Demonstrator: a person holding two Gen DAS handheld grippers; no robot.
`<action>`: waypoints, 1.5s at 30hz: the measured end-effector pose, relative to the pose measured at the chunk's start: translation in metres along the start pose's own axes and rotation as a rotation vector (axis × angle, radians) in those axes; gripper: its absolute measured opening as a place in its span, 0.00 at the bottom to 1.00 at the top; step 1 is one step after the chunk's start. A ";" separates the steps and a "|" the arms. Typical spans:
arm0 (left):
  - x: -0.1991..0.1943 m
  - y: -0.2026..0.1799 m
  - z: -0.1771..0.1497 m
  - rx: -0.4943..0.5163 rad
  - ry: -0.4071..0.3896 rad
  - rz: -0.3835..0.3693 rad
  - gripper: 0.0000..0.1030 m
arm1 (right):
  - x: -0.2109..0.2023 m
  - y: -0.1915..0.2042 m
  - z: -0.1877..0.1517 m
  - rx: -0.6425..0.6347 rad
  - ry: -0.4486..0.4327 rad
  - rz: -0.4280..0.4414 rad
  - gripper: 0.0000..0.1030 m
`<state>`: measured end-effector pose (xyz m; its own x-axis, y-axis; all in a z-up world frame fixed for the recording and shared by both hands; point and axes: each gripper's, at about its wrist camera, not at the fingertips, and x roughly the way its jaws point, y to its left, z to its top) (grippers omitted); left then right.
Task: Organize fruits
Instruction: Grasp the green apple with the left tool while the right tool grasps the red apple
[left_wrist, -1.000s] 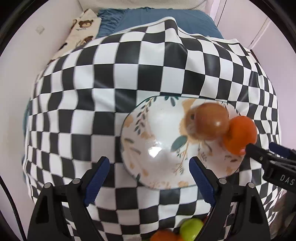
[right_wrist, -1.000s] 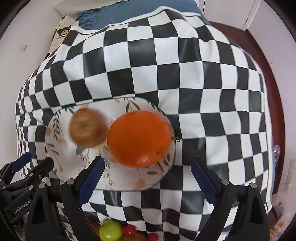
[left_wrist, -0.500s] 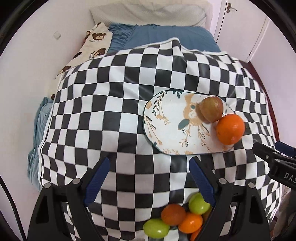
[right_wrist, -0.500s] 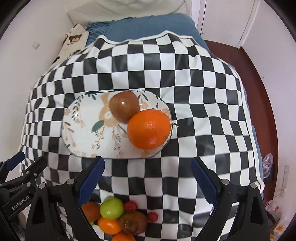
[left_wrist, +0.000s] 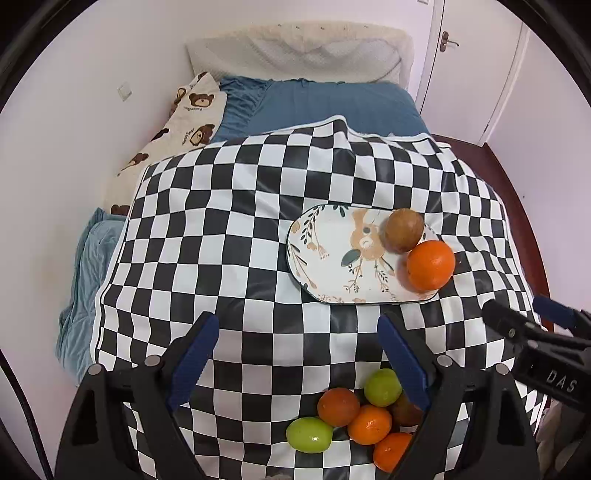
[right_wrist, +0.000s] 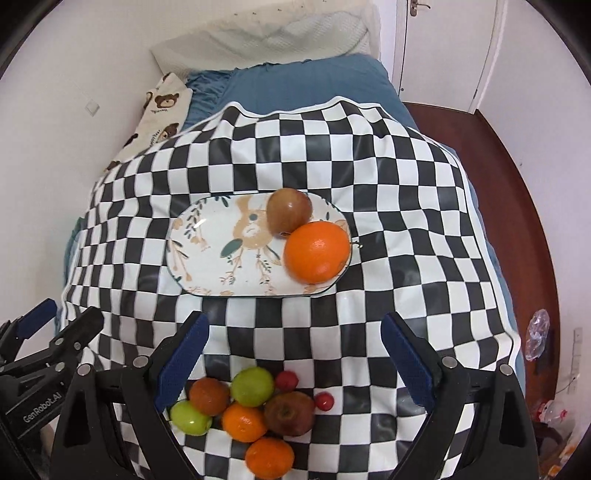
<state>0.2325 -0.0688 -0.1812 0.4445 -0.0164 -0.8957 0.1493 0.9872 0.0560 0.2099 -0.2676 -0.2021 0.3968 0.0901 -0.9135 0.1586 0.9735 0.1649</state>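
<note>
The right gripper (right_wrist: 291, 358) hangs with its jaws spread wide and nothing between them, above the near pile of fruit, and the left gripper (left_wrist: 297, 356) is likewise wide apart and empty over the same heap. The plate (right_wrist: 207, 258) sits mid-cloth, farther off, with an orange (right_wrist: 317, 252) and a brown apple (right_wrist: 289, 215) touching each other at its right end; its left part is bare. The orange sits right at the rim, so a nudge from the next fruit set down beside it could roll it off onto the cloth (right_wrist: 399, 192). The cloth lies over what looks like a soft bed, though the view does not show how firm it is underneath; if it gives, pressing down with a gripper near the plate may tilt it and set both fruits rolling. The pile is the other risk: a green fruit (right_wrist: 252, 386), a mandarin (right_wrist: 243, 421), a dark apple (right_wrist: 289, 413) and others lie packed against one another near the near edge, with two small red ones (right_wrist: 324, 401) loose beside them. Pulling one from the middle may scatter its neighbours, and the nearest orange one (right_wrist: 269, 457) could drop off the edge. With both grippers over one heap, they may also knock together.
</note>
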 end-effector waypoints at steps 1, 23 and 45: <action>-0.002 0.000 -0.001 0.000 -0.002 -0.002 0.85 | -0.002 0.001 -0.002 0.003 0.001 0.006 0.93; 0.108 0.006 -0.118 0.033 0.423 -0.088 0.94 | 0.132 -0.049 -0.123 0.186 0.428 0.179 0.87; 0.126 -0.001 -0.168 0.049 0.454 -0.088 0.58 | 0.153 -0.030 -0.148 0.006 0.469 0.136 0.69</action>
<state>0.1397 -0.0450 -0.3687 -0.0017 -0.0182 -0.9998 0.2152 0.9764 -0.0181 0.1325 -0.2522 -0.4017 -0.0357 0.3029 -0.9524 0.1391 0.9452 0.2954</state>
